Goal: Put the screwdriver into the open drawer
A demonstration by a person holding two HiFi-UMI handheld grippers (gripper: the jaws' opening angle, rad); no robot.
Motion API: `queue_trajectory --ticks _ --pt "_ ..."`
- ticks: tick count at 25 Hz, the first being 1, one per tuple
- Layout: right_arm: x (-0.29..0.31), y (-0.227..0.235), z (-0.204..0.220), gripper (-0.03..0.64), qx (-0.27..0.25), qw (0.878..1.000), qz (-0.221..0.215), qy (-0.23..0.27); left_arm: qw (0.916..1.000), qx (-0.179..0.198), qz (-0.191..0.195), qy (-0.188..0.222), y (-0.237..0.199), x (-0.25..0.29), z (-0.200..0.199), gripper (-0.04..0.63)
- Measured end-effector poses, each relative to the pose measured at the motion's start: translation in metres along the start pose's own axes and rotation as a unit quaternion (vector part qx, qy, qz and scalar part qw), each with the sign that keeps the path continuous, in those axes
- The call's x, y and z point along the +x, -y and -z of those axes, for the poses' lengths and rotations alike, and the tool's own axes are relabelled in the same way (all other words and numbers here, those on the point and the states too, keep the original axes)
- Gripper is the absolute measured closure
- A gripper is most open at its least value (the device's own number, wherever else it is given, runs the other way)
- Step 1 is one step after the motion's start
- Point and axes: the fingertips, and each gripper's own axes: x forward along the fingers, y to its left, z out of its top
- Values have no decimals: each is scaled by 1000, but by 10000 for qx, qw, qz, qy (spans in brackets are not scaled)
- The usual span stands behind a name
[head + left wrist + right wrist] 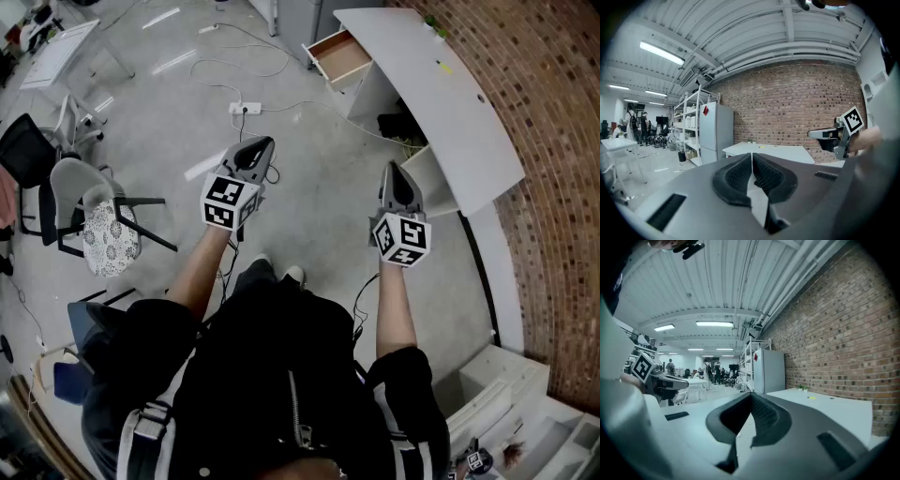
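Left gripper (pixel 255 148) and right gripper (pixel 395 172) are both closed and empty, held level, presumably for the approach. A small yellow item (pixel 444 67), probably the screwdriver, lies on the long white desk (pixel 469 122), well apart from both. The open wood-lined drawer (pixel 343 56) is at the desk's far end.

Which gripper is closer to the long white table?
Right. The right gripper sits just beside the near edge of the white table; the left gripper is farther away, over the floor.
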Motion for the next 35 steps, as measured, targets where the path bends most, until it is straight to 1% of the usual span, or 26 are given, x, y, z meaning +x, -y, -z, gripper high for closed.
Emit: queue_trajectory --ticks 4,11,18,19,20,22,25,27,35 --pt "-3 0 -1 611 161 9998 -39 101 10000 17 13 28 4 -2 -2 566" --pt "-10 4 4 602 182 9998 24 106 9999 10 115 13 14 5 1 566" --pt "-16 7 7 439 113 9999 31 41 9998 60 170 38 22 14 -3 566" --pt "-20 9 9 392 84 9999 79 -2 9998 43 188 52 26 14 -2 566" --pt "-26 11 11 364 47 9999 157 -44 9997 11 225 57 31 13 0 566" --pt "-31 15 14 331 -16 9994 341 -52 9996 -18 288 64 35 10 3 566" --pt "-26 17 13 321 62 9988 484 6 9996 19 285 60 28 10 1 566" --pt "-29 25 13 321 92 9984 554 -7 9995 16 321 54 31 18 0 566" --pt "-25 84 18 321 256 9954 918 -95 9975 67 695 68 54 82 -11 566"
